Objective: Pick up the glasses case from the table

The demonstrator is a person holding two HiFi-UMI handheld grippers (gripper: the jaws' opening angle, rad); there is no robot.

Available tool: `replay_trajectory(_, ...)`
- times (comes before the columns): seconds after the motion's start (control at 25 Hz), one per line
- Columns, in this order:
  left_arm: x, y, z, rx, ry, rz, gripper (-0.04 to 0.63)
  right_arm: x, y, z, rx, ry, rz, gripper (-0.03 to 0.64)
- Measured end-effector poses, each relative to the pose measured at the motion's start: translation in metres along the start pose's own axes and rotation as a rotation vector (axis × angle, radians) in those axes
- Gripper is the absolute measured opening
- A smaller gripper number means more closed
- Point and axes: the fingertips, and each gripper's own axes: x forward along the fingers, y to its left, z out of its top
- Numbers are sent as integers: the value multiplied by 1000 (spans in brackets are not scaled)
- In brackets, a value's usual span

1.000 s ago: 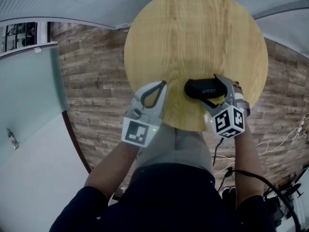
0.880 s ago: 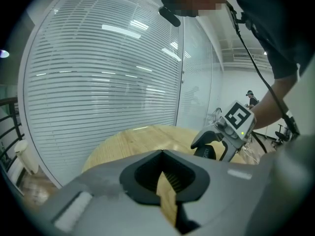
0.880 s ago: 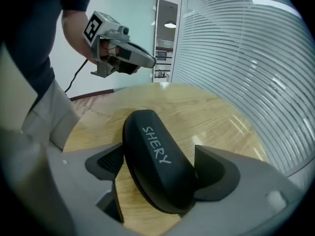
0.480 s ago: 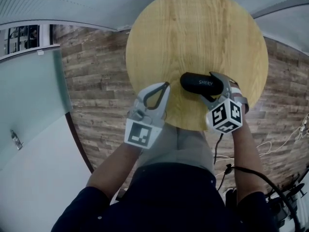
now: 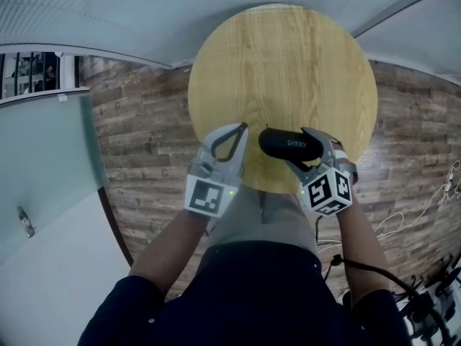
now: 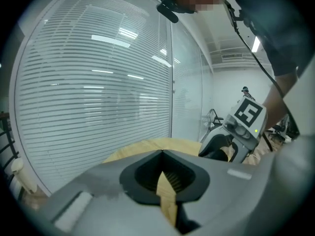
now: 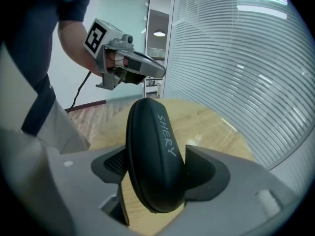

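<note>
between the two pads of the right hand-held gripper (image 7: 157, 167), the glasses case (image 7: 152, 161) is sitting crosswise, a black oval shell with white lettering "shery" running along its upper face. the jaws are closing and both pads are pressing on its sides, so the gripper is clenching the case around its middle. the case's far end is tilting up and away from the gripper, and the pale wood grain of the desk (image 7: 211, 127) is showing behind and beneath it.

from the head view, the glasses case (image 5: 289, 143) is lying over the near part of the round desk (image 5: 288, 63), close to its front edge, with the right hand-held gripper (image 5: 304, 151) reaching in from the lower right and its marker cube (image 5: 328, 191) hanging just past the rim.

just beside it, the left hand-held gripper (image 5: 238, 130) is hovering over the same front edge, apart from the case. its jaws are resting tip to tip with nothing between them; in its own view the left hand-held gripper (image 6: 161, 154) is showing only a strip of the desk (image 6: 133, 150) through the gap behind the tips.

around the desk, a wood-plank floor (image 5: 144, 121) is spreading out, and a glass wall with blinds (image 6: 98, 82) is curving past the far side.
</note>
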Motion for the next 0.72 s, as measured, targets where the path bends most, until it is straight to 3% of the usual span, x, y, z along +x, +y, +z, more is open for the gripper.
replay_trajectory(0.28,-13,-2,84,21,-107,-8,3,-86,-46,50,174,-152,-107,348)
replay_trajectory(0.72,-77,-11,206,155,-258,26,3,-223,-51,138,11,-302,-276,348)
